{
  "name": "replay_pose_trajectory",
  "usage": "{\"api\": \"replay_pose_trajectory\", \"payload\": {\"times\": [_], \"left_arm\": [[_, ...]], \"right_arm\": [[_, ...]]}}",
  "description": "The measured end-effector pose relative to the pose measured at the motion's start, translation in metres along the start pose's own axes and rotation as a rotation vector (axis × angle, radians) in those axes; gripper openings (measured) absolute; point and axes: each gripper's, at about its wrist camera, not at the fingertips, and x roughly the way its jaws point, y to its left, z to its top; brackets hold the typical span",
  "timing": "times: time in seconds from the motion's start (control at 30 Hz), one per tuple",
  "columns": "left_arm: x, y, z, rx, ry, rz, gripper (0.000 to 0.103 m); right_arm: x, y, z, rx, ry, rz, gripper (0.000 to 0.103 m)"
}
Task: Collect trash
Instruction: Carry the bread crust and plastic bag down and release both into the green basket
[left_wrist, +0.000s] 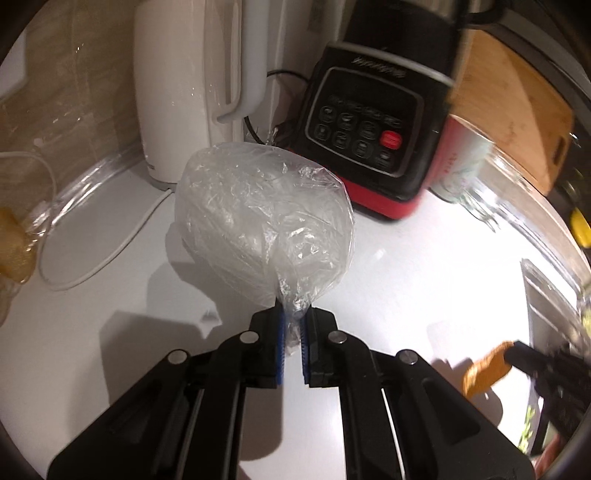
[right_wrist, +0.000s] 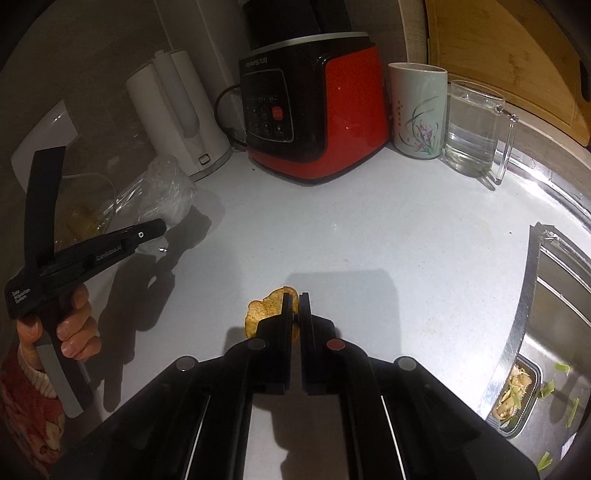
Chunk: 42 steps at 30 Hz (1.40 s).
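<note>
Countertop (right_wrist: 369, 236) behind holds a red "Joyoung" blender (right_wrist: 314, 110).

Blender top: we see the blender (right_wrist: 310, 114) cut off at 12 o'clock in both views.
Cutting board: the cutting board (right_wrist: 506, 55) runs out at 1 o'clock.
Peel: the gripper's fingers hide part of the orange peel (right_wrist: 264, 308) in the right wrist view.
Mug: the mug (left_wrist: 461, 162) is motion-blurred at 2 o'clock in the left wrist view.
Sink: the sink (right_wrist: 554, 295) is clipped at 4 o'clock; we cannot identify the scraps in its tray.
</note>
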Motion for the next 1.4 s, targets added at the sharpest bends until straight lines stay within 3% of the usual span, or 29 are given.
{"api": "replay_pose_trajectory", "payload": {"times": [0.23, 0.37, 0.7, 0.87, 1.07, 1.13, 1.23, 1.4], "left_arm": [[-0.066, -0.02, -0.07, 0.081, 0.035, -0.036, 0.006], [-0.102, -0.042, -0.12, 0.153, 0.07, -0.064, 0.007], [-0.187, -0.088, -0.26, 0.221, 0.199, -0.155, 0.007], [-0.202, -0.1, -0.323, 0.234, 0.263, -0.145, 0.007], [-0.183, -0.11, -0.377, 0.266, 0.353, -0.133, 0.007], [-0.175, -0.112, -0.389, 0.269, 0.391, -0.135, 0.011], [-0.173, -0.114, -0.402, 0.261, 0.422, -0.149, 0.027], [-0.186, -0.112, -0.397, 0.23, 0.389, -0.158, 0.059]], "right_arm": [[-0.046, 0.012, -0.052, -0.029, 0.022, 0.006, 0.004], [-0.075, 0.022, -0.095, -0.038, 0.048, 0.006, 0.004], [-0.162, 0.054, -0.216, -0.072, 0.117, -0.001, 0.005], [-0.186, 0.063, -0.273, -0.095, 0.162, -0.003, 0.004], [-0.196, 0.062, -0.311, -0.084, 0.195, -0.033, 0.005], [-0.196, 0.061, -0.319, -0.083, 0.201, -0.042, 0.005], [-0.195, 0.059, -0.327, -0.081, 0.212, -0.057, 0.004], [-0.188, 0.052, -0.338, -0.07, 0.23, -0.062, 0.004]]}}
